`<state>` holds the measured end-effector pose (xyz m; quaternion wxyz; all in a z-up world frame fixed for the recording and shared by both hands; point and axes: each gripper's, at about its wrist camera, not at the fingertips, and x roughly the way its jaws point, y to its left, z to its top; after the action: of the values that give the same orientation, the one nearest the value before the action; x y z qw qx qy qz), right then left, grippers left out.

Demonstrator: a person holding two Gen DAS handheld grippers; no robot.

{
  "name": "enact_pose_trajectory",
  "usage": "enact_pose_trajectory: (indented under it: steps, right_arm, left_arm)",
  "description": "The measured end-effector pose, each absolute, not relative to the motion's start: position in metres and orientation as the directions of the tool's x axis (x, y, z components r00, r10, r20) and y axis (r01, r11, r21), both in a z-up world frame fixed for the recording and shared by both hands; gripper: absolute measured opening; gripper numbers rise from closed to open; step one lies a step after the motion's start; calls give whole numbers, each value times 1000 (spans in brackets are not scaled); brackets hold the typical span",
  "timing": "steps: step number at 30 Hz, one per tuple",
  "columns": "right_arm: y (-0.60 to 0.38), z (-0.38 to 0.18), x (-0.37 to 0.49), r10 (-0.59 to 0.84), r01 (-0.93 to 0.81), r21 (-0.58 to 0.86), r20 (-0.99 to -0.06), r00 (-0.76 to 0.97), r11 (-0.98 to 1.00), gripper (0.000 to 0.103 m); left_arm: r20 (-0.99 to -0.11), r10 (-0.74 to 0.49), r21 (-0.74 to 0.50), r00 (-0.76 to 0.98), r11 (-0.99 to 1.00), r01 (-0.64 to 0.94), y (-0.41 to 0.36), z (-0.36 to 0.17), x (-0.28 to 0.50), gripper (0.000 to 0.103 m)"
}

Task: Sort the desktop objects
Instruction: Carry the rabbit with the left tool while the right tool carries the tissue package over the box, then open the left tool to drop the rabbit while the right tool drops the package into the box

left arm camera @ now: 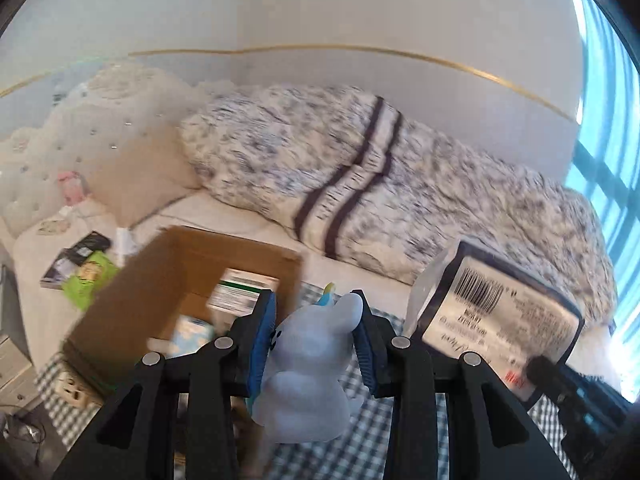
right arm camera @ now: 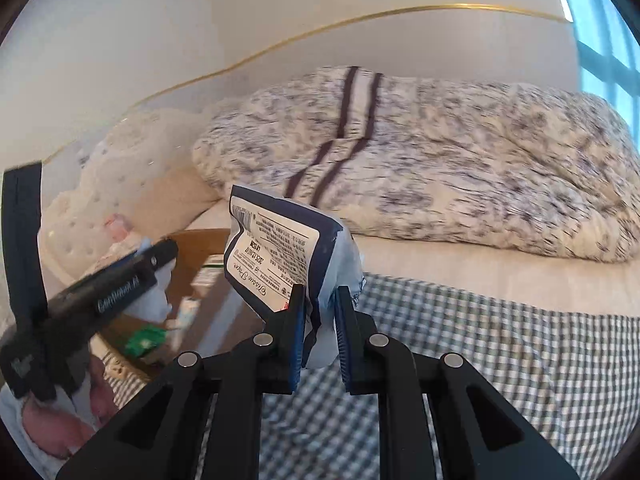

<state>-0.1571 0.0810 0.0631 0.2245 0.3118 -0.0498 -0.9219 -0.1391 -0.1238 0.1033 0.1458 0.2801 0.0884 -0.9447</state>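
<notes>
Both loads are mid-carry: the left gripper (left arm camera: 316, 334) clamps a pale toy figure (left arm camera: 308, 364) beside the cardboard box (left arm camera: 132, 292), the right gripper (right arm camera: 320, 320) pinches a tissue pack (right arm camera: 276, 256), and next, I judge, comes release over the box.

The left hand-held gripper (left arm camera: 316, 340) has its two blue pads pressed on both sides of a pale toy figure (left arm camera: 308, 372), lifted in the air. The right hand-held gripper (right arm camera: 320, 332) pinches the lower end of a tissue pack (right arm camera: 280, 256), held upright between its narrow jaws.
</notes>
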Motion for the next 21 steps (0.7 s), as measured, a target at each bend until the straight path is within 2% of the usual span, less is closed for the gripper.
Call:
enact_pose_trajectory:
  steps: [7,14,16,17,18,19,20,21]
  right_arm:
    - [-10,67,-150,-512,488,207,-557,-654,-848,14]
    - [-88,50,-169,-510,522,175,-601,-615,-835,16]
    - [-100,47,-174,-493,516,157,-610,-620,-842,29]
    - [-104,46,-175,-481,505,150,-614,-626,-850,40]
    - [-106,45,-178,-438,465,130,-618,-652,-876,61]
    - [-104,46,-179,-415,439,125,-621,-665,-890,79]
    - [-99,46,-182,-409,419,140,-622,-668,-897,94]
    - [-91,47,-183,-420,405,171,-609,-673,-898,94]
  left_arm:
    - [-585,-299,-73,-754,-906,416,-197,93,-121,38]
    - [-645,-276,-80,-712,-903,423,-239,65,-122,38]
    - [-657,-235,-99,-717,-915,391,-244,59,-124,40]
    - [-656,-224,-104,-721,-919,380,-246,57,-124,47]
    - [-658,-218,-102,-720,-922,373,-248,55,-124,81]
    - [-665,-214,-94,-716,-927,364,-250,54,-125,102]
    - [-659,-211,-91,-722,-930,355,-251,53,-124,103]
    - [-640,-208,-95,-740,-934,345,-252,52,-122,103]
